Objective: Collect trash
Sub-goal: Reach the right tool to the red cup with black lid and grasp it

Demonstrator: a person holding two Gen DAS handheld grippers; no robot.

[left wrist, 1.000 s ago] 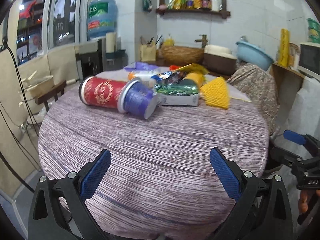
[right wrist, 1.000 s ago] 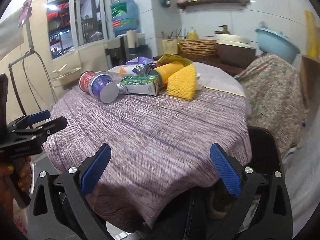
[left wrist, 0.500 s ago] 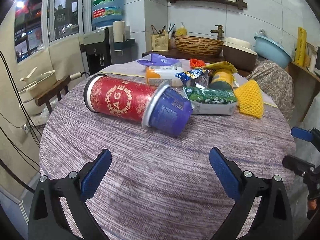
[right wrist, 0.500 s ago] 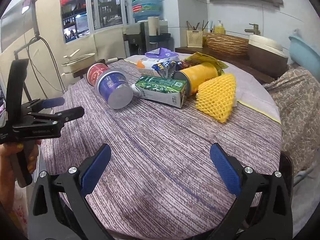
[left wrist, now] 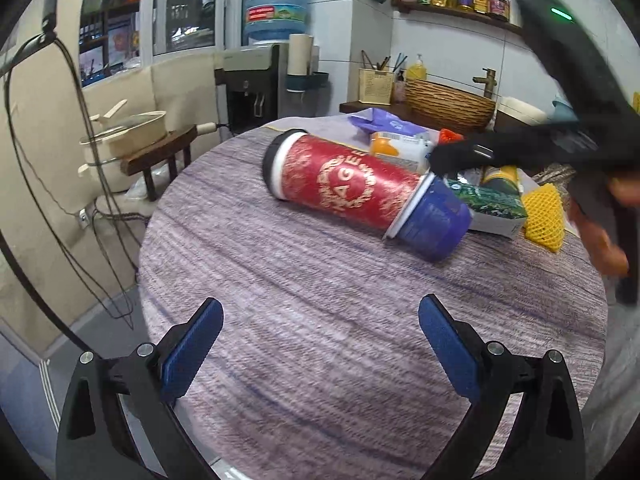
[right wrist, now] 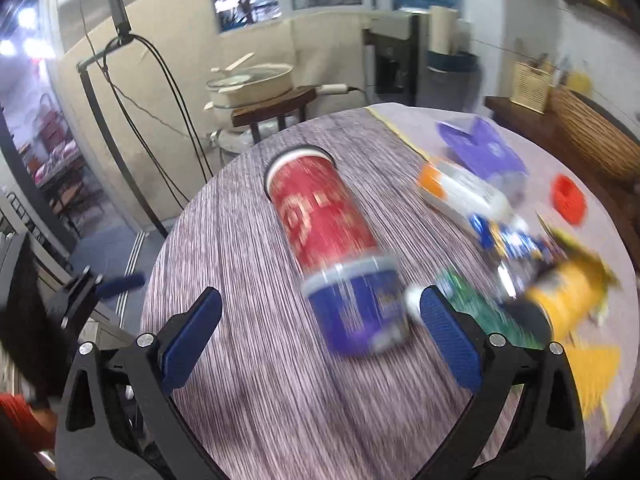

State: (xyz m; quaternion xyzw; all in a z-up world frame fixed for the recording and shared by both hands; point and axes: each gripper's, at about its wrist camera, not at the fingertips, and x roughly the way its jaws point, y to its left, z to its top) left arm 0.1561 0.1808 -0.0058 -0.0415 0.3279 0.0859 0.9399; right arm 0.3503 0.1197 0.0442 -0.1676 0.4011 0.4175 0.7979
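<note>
Left wrist view: the left gripper (left wrist: 320,344) hovers over the near part of the round desk (left wrist: 340,312), its blue-padded fingers (left wrist: 192,350) spread wide with nothing between them. Well ahead of it lies a red can (left wrist: 340,184) on its side, its far end toward the upper left, its near end pushed into a blue cup (left wrist: 434,222). Just right of the cup sits a green carton (left wrist: 490,208), then a yellow foam net (left wrist: 544,216) near the desk's edge. Behind the can lie a white-and-orange pack (left wrist: 400,148) and a purple bag (left wrist: 384,122). The right gripper (left wrist: 460,158) reaches in from the upper right, its dark tip above the cup's rim; from here I cannot tell how far it is spread.

Right wrist view, blurred: the right gripper (right wrist: 320,340) is wide apart, and the blue cup (right wrist: 360,312) lies between its fingers, closer to the right finger, not clamped. The red can (right wrist: 320,216) stretches away beyond it. The green carton (right wrist: 476,308) and a yellow can (right wrist: 568,296) lie to the right.
</note>
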